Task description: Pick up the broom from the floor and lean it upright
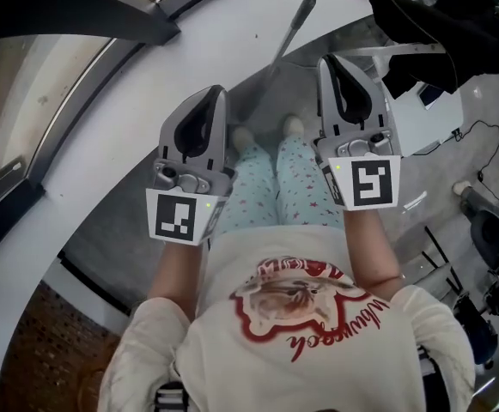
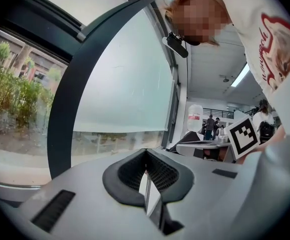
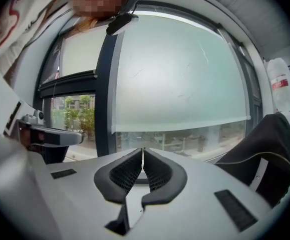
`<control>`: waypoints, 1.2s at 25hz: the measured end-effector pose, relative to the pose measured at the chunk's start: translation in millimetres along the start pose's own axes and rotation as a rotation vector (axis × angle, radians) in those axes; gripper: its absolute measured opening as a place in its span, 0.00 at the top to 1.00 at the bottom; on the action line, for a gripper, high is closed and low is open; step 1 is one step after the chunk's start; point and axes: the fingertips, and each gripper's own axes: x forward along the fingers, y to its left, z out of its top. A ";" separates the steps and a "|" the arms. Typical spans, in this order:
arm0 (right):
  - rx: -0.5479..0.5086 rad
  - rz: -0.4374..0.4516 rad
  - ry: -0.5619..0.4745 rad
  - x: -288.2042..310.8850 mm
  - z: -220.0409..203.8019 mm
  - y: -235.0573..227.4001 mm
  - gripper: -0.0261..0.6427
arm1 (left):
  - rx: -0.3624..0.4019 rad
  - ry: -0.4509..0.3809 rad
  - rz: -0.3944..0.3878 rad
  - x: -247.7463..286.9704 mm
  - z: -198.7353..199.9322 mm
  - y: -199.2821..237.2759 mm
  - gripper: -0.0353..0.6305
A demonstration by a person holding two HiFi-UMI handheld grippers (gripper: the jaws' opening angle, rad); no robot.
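Forearms (image 1: 177, 269) are held out from the body side by side, bare below pushed-up sleeves, and each hand is hidden under its gripper. The left gripper (image 1: 219, 93) is pointed toward the sill (image 1: 146, 118), roughly level, with its marker cube turned back toward the chest. Its jaws are pressed together at the tips and nothing is caught between them. The right gripper (image 1: 327, 59) is carried parallel to it and reaches a little nearer the sill. Its jaws are likewise closed tip to tip and hold nothing. Between and below the two grippers, patterned trouser legs (image 1: 276, 183) and two light feet (image 1: 293, 125) are seen on the grey floor (image 1: 120, 230), just short of the sill.

The broom (image 1: 294, 26) is gripped by neither claw. Its grey handle slants across the sill beyond the feet, with the darker grip end farthest from the body. The lower part is blurred and the head cannot be made out.

Off the sill's right end, a black jacket (image 1: 438, 20) is draped over a white table (image 1: 425, 123). Behind the sill, a curved window (image 1: 26, 93) with dark frames is seen, and in both gripper views it fills the space ahead of the jaws.
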 end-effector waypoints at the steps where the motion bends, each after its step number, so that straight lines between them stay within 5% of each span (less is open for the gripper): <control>1: 0.007 0.030 0.012 -5.2 1.8 8.4 0.92 | 0.009 -0.004 -0.008 -3.5 5.0 -6.7 0.91; 10: -0.021 0.353 -0.099 -81.4 60.5 58.9 0.92 | 0.077 -0.022 0.033 -51.3 30.5 -104.9 0.91; 14: -0.085 0.504 -0.182 -168.8 80.3 41.7 0.92 | 0.102 -0.122 0.143 -71.2 45.9 -190.7 0.91; 19: -0.114 0.680 -0.132 -269.2 54.6 7.7 0.92 | 0.081 -0.162 0.331 -111.7 36.4 -294.5 0.91; 27: -0.084 0.922 -0.221 -369.8 105.2 44.3 0.92 | 0.181 -0.148 0.551 -221.1 68.1 -378.5 0.91; 30: -0.100 0.979 -0.277 -415.4 116.2 58.3 0.92 | 0.207 -0.203 0.590 -251.3 77.4 -407.9 0.91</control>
